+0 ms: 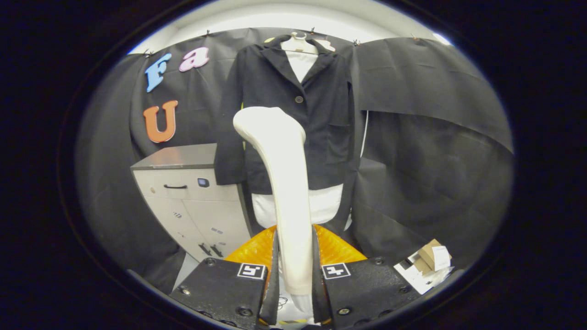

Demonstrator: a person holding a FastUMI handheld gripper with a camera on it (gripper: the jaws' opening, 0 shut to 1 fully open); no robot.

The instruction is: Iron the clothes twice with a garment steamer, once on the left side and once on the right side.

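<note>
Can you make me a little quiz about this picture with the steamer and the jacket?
1. True or false: the gripper is shut on the garment steamer.
2. What hangs beyond the steamer? A) a dark jacket B) a red towel C) a blue dress
3. Fill in: beside the jacket stands a pale ______ with a dark handle.

Key: 1 true, both fingers press on the steamer's handle. 2 A. 3 cabinet.
</note>
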